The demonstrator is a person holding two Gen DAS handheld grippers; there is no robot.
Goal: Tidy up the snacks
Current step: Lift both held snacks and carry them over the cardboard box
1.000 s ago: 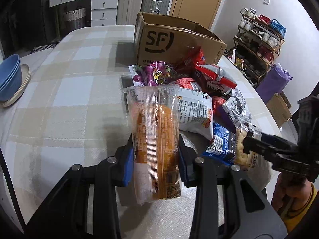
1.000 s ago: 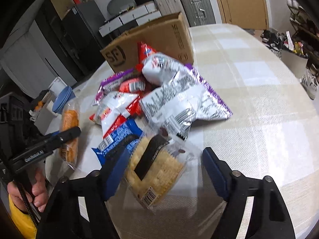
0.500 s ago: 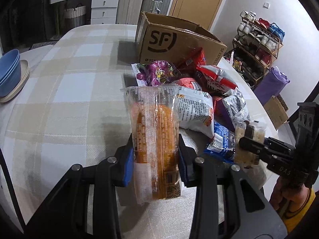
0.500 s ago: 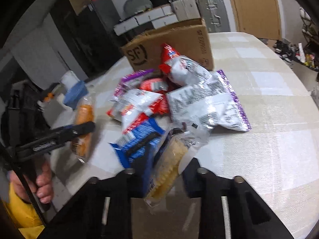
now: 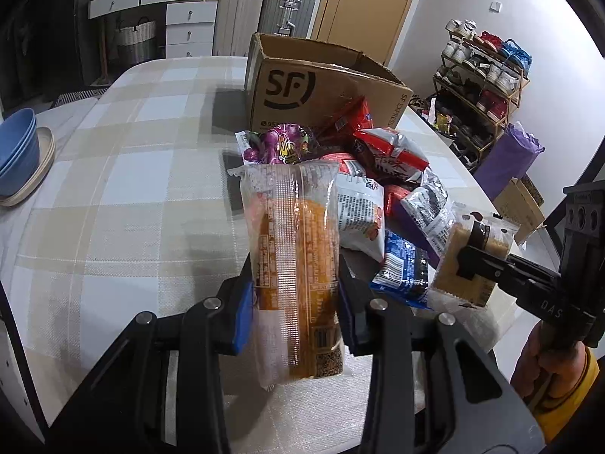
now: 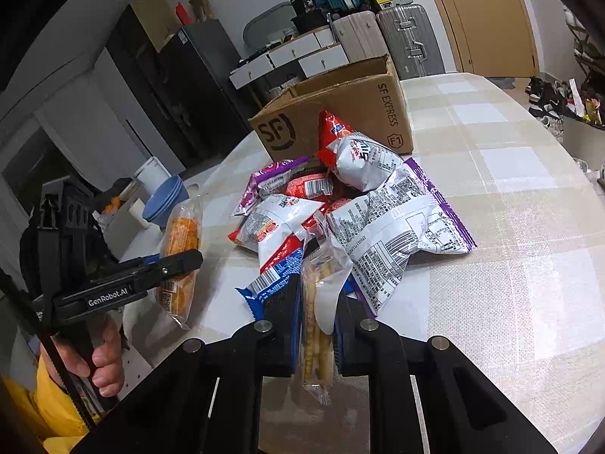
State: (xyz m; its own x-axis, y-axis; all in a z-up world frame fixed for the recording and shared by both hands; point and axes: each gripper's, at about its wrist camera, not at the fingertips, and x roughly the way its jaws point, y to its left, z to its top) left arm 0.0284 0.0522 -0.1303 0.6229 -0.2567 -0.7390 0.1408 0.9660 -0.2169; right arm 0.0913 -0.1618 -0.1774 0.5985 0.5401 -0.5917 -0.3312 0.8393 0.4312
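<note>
My left gripper (image 5: 295, 310) is shut on a long clear pack of orange snacks (image 5: 295, 249), held upright above the near table edge; it also shows in the right wrist view (image 6: 181, 242). My right gripper (image 6: 315, 317) is shut on a clear cracker pack (image 6: 317, 325), lifted on edge; it shows in the left wrist view (image 5: 469, 261) at the right. A pile of snack bags (image 5: 378, 174) lies mid-table in front of an open brown SF cardboard box (image 5: 317, 83), also in the right wrist view (image 6: 340, 113).
The table has a beige checked cloth (image 5: 124, 174). Blue bowls on a plate (image 5: 19, 155) sit at its left edge. A blue snack pack (image 5: 404, 268) lies between the grippers. A shoe rack (image 5: 484, 75) and suitcases (image 5: 287, 3) stand beyond the table.
My right gripper went from open around the cracker pack to shut on it and lifted it, turning it on edge. My left gripper kept its hold on the orange pack.
</note>
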